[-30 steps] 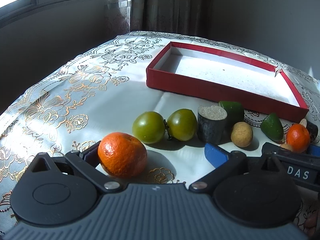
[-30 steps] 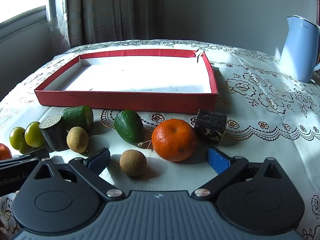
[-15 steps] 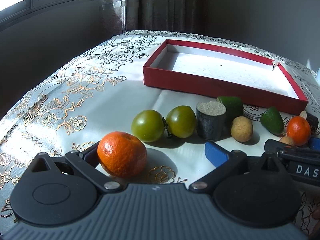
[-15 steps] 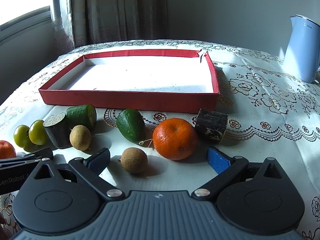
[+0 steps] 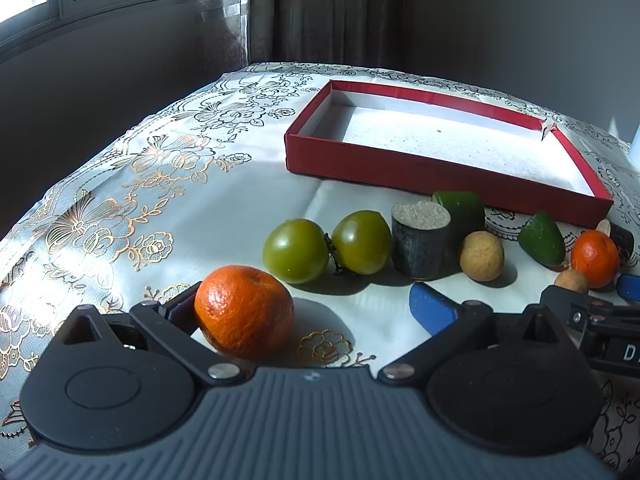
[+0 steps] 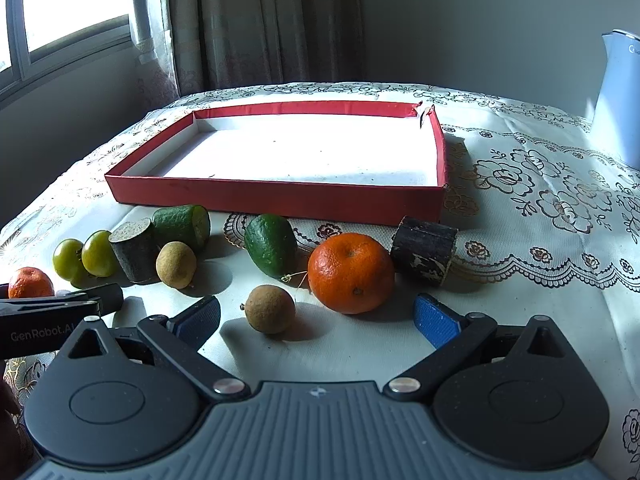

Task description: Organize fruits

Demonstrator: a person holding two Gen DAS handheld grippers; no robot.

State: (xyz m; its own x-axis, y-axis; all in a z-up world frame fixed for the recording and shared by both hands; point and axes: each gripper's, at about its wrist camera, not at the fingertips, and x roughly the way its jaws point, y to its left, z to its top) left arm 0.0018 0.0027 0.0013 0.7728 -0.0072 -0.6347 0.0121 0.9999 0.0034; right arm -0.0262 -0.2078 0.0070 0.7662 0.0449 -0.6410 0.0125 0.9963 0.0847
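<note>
A row of fruit lies on the tablecloth in front of an empty red tray. My left gripper is open; an orange sits between its fingers, against the left one. Beyond it lie two green tomatoes, a dark cut stalk piece, a green piece and a longan. My right gripper is open, with a longan and a second orange just ahead of its fingertips. A green avocado lies behind them.
A second dark stalk piece lies right of the second orange. A pale blue kettle stands at the far right. A window and curtain are behind the table. The left gripper's tip shows at the right view's left edge.
Both grippers have drawn back and risen slightly, so the tray and fruit look a little farther away. The fruit has not moved. Both grippers stay open.
</note>
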